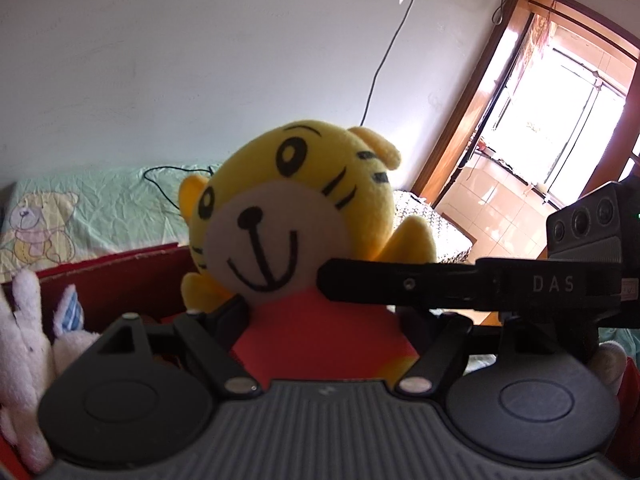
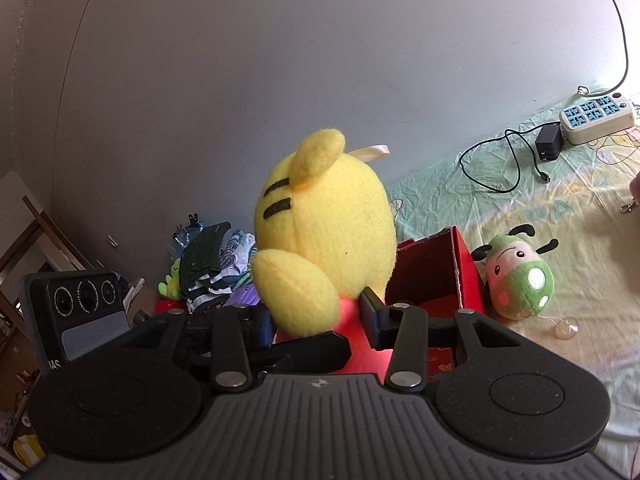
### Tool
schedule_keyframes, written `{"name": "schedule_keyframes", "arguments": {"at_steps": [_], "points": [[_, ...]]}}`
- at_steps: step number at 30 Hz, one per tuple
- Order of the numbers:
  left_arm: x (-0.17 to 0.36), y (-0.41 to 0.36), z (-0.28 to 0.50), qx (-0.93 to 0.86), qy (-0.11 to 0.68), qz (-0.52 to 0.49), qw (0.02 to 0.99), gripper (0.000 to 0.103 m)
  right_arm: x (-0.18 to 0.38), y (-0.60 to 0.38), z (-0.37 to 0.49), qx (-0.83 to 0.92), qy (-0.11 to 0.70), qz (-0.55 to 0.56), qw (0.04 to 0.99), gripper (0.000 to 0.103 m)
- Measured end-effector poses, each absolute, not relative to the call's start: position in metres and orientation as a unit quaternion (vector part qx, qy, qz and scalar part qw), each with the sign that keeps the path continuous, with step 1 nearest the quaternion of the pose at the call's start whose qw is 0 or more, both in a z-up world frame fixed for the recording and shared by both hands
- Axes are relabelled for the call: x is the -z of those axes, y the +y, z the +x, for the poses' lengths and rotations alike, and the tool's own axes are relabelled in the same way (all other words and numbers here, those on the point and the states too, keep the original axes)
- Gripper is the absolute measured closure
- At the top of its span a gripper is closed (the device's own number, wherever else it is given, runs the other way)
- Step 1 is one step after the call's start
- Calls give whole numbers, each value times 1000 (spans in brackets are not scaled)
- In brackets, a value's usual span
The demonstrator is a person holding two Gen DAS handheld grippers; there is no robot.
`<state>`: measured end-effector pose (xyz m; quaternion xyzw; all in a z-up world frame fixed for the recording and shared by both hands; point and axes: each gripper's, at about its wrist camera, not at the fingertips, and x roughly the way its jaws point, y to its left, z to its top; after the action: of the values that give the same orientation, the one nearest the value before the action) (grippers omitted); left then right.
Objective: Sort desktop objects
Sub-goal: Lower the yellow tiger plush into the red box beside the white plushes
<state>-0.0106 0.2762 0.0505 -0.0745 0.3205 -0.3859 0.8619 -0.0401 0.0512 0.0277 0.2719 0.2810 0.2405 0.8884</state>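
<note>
1. Red box (image 2: 440,276) just behind right gripper (image 2: 316,328), open-topped; contents not discernible.
2. White plush rabbit (image 1: 20,352) and a blue-striped scrap low to the left of left gripper (image 1: 320,320), by the box's red wall.
3. Yellow tiger plush (image 1: 288,208) clamped at its red body by both grippers, raised clear of the bed.
4. Green plush (image 2: 518,280) right of the box on the pale green bedsheet (image 2: 460,196); power strip (image 2: 596,114) farther back; white wall, bright doorway (image 1: 552,128).

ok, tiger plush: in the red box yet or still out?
Out. The tiger plush is held up by its red body between both grippers, above the red box, wall behind its head.
</note>
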Motion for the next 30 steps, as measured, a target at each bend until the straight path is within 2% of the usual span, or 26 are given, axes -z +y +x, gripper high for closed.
{"name": "schedule_keyframes", "arguments": {"at_steps": [11, 21, 30], "points": [[-9, 283, 33, 360, 361, -119, 852, 25, -6, 64, -2, -224, 317, 235, 891, 58], [29, 277, 52, 365, 426, -148, 815, 25, 10, 76, 21, -182, 402, 178, 879, 58], [52, 278, 67, 347, 467, -148, 800, 25, 24, 92, 36, -148, 441, 148, 872, 59]]}}
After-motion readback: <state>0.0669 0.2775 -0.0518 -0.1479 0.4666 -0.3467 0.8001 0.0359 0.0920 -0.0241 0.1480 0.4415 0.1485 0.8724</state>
